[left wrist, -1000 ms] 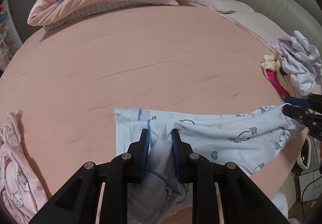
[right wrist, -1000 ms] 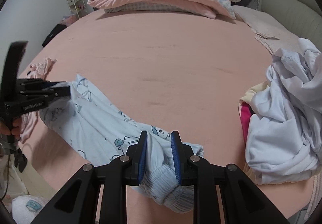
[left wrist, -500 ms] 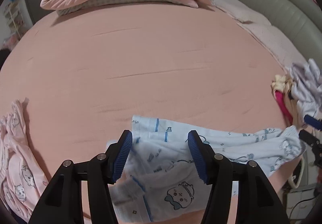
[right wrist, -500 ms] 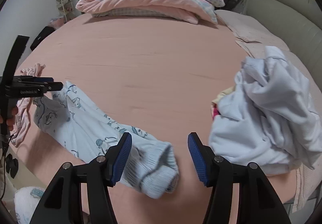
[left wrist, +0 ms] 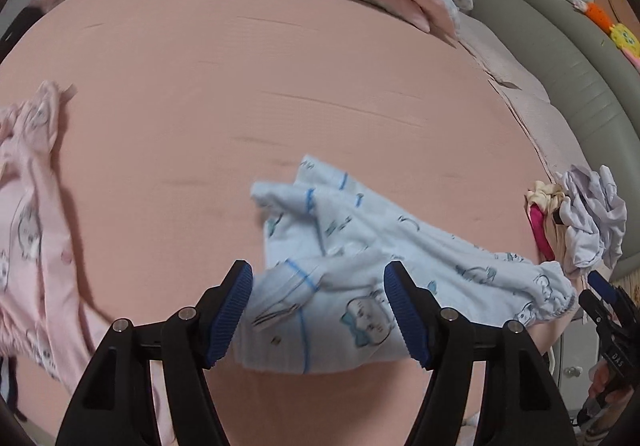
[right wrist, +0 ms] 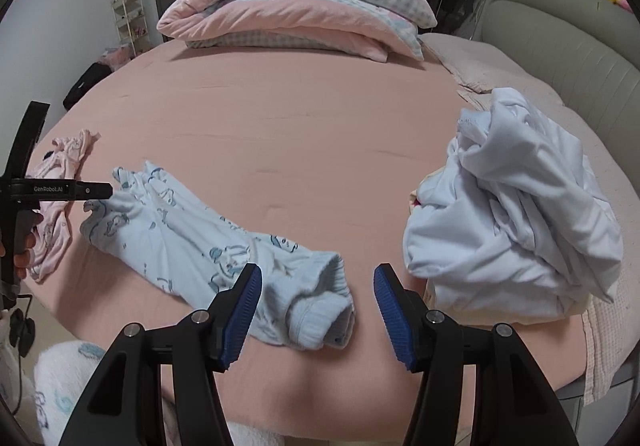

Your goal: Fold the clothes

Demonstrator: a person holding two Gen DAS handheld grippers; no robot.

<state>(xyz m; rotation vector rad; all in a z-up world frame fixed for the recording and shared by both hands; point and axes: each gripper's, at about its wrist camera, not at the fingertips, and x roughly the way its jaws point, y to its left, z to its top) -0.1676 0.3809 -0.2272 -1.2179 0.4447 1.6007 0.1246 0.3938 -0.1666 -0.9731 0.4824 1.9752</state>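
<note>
1. Now the light blue printed garment [right wrist: 192, 242] lies loose along the near edge of the pink bed [right wrist: 320, 133], a long crumpled strip.
2. Its printed end sits between the blue pads of the left gripper [left wrist: 318, 310], whose jaws are widening; the pads stand apart from the cloth, nothing grasped.
3. Its ribbed cuff end lies between the fingers of the right gripper [right wrist: 318, 310], which are spread and clear of the fabric.
4. Blur smears the garment's folds in the left wrist view, and the pink garment [left wrist: 28, 230] at the bed's left edge is cut off.
5. A heap of white clothes [right wrist: 516, 213] partly hides other pieces beneath.
6. A second ago both grippers were clamped on the blue garment; both have since let go and drawn back.
</note>
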